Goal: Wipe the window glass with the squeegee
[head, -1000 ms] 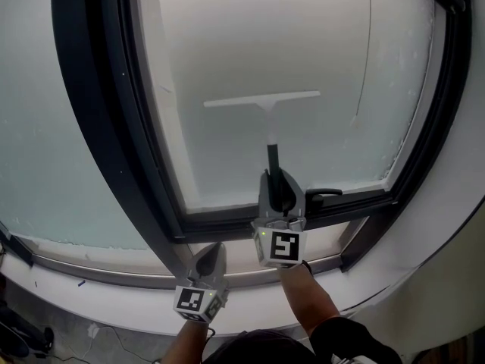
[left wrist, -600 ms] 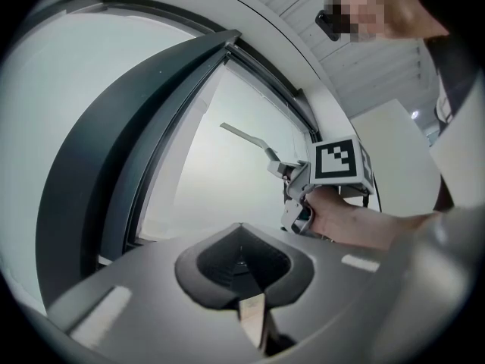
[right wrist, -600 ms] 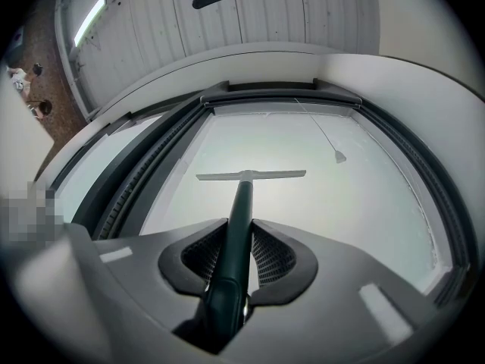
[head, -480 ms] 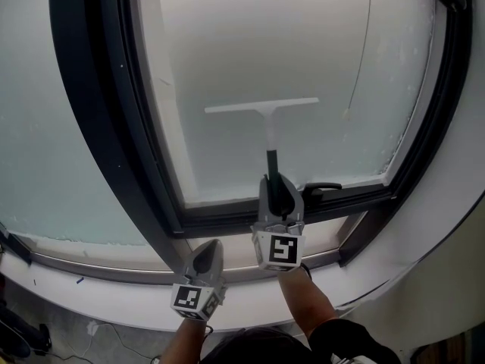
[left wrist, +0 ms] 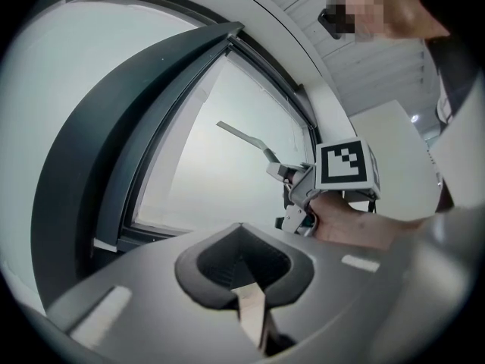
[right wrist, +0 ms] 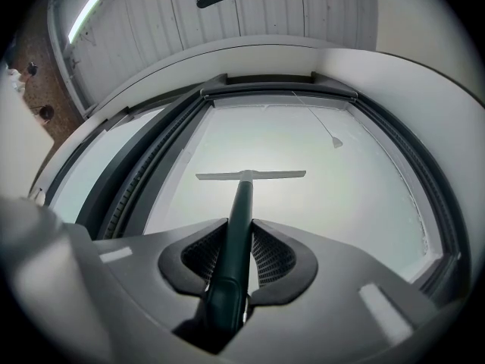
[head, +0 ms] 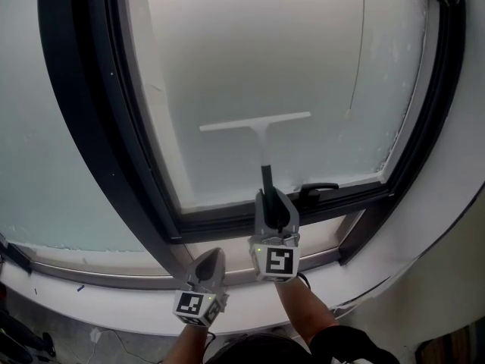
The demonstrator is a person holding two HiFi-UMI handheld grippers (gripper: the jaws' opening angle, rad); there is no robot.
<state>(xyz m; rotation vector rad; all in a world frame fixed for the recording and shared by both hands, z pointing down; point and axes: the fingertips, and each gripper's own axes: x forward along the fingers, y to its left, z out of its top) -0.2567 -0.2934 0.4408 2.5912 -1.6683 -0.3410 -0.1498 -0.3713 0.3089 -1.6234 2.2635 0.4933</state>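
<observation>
Ahead of right gripper [right wrist: 241, 237], flat on window glass [head: 265, 51]: squeegee [head: 256, 124] blade. Clamped firmly on its dark handle. Likely light, stiff, smooth; best held low on handle. Left gripper [left wrist: 246, 271] just beside, closed, empty.

— Head view, station?
— On the person's head, facing steeply down onto the window glass [head: 258, 59]; farthest back.
— Left gripper view?
— On the left gripper [left wrist: 241, 230], low, facing up across the glass; right gripper [left wrist: 303, 196] near, at right.
— Right gripper view?
— Along the squeegee [right wrist: 242, 196] handle, square to the glass, nearest.
— Shared?
— Squeegee blade and dark window frame [head: 98, 127], in all three.
</observation>
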